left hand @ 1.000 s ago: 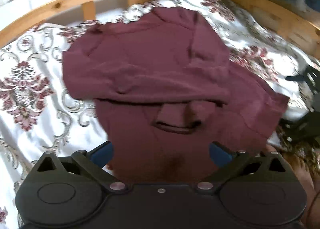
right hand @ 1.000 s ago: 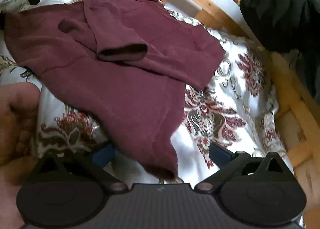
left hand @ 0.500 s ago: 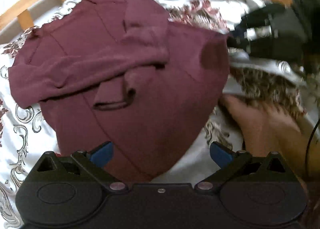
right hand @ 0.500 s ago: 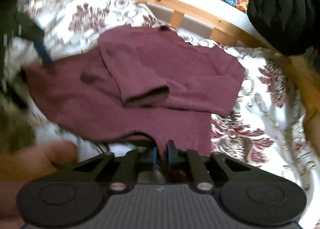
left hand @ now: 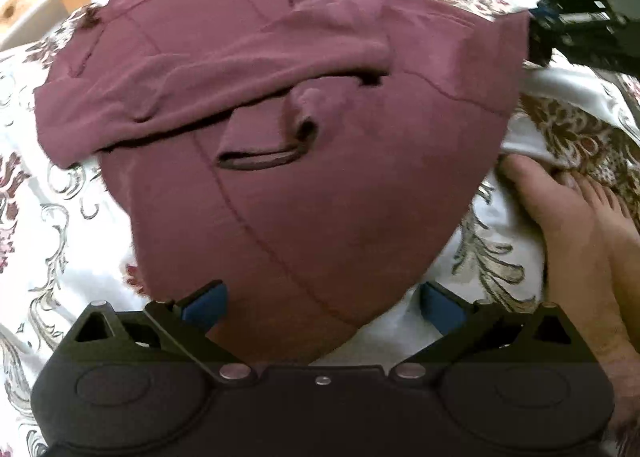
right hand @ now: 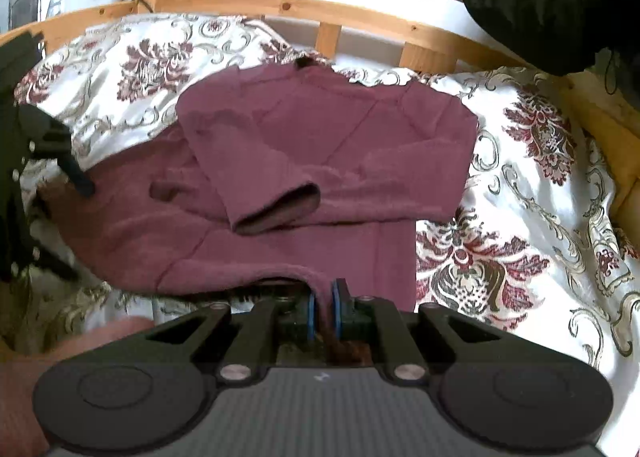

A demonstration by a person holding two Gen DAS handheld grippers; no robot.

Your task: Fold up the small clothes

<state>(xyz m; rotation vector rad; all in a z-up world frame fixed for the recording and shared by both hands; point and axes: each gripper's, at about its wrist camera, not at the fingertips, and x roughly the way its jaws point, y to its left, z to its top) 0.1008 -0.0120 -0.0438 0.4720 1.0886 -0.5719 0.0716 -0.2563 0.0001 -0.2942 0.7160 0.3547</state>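
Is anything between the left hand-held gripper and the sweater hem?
Nothing visible: the left hand-held gripper hangs open right over the maroon sweater, its hem between the fingers, no pad pressing yet.

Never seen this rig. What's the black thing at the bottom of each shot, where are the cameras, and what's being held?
There is no robot: a person holds a two-finger gripper in each hand, and each carries a fisheye camera looking forward along its fingers. The black body at the bottom of each picture is that gripper itself.

A maroon sweater lies on a floral bedspread inside a wooden bed frame, sleeves folded across its front.

In the left wrist view, the left gripper is open, blue fingers either side of the sweater's near edge, not pinching. In the right wrist view, the right gripper is shut on the sweater's hem, having just closed. The right gripper also shows at the left view's top right.
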